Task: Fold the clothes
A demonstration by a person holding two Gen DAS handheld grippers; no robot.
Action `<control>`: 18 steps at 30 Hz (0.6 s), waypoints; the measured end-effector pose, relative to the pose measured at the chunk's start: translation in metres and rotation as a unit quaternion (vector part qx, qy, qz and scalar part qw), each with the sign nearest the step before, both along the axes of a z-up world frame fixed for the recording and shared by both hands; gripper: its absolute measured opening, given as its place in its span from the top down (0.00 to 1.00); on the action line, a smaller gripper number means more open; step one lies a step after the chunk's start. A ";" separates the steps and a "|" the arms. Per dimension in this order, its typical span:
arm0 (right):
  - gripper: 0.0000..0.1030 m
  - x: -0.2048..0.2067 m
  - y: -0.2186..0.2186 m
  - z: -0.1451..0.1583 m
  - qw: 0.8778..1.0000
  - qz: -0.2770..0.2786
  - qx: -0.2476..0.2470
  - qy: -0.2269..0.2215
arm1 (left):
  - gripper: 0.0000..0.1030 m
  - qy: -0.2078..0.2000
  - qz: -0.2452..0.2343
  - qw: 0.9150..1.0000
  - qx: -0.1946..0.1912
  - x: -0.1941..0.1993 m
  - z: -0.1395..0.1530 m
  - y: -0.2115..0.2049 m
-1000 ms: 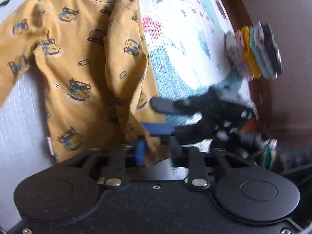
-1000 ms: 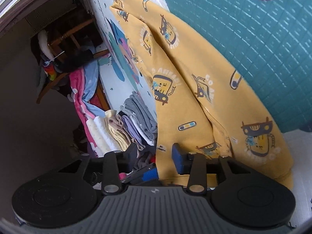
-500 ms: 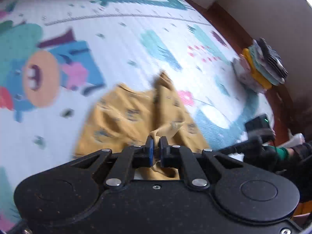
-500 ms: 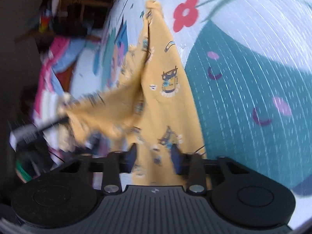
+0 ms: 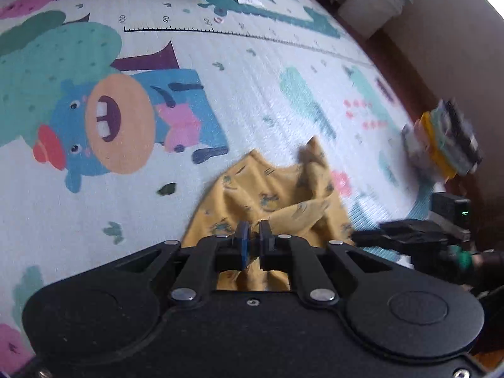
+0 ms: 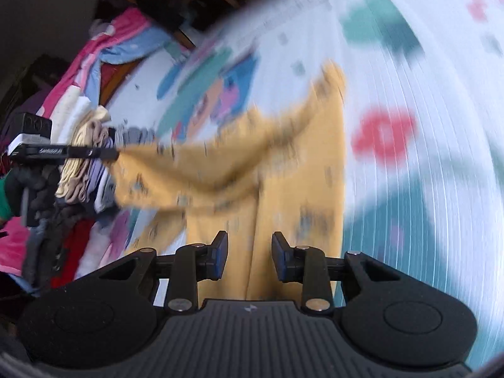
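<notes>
Left gripper (image 5: pixel 253 239) clamps mustard-yellow printed cotton shirt (image 5: pixel 277 195); right gripper (image 6: pixel 249 256) parted, shirt between (contact unclear).

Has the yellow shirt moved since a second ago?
Yes. The yellow shirt, earlier spread flat on the play mat, is now bunched and lifted off it, one edge clamped in the left gripper, away from the folded stack.

A cartoon-printed play mat (image 5: pixel 220 72) beside a white bin (image 5: pixel 370 6).
</notes>
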State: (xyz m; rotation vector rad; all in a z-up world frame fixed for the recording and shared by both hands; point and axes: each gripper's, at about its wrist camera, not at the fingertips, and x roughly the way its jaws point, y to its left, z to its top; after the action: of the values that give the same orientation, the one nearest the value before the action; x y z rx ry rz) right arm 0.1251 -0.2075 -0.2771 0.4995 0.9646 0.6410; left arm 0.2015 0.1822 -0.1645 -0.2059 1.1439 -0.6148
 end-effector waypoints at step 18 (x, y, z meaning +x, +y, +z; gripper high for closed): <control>0.80 0.072 0.030 -0.019 0.999 0.017 -0.030 -0.008 | 0.96 -0.018 -0.180 0.980 -0.087 -0.064 0.035 -0.077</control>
State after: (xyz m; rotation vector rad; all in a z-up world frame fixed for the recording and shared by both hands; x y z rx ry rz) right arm 0.1974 -0.1776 -0.2963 0.4249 0.9755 0.6428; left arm 0.1373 0.1053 -0.1298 -0.1352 1.1006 -1.0375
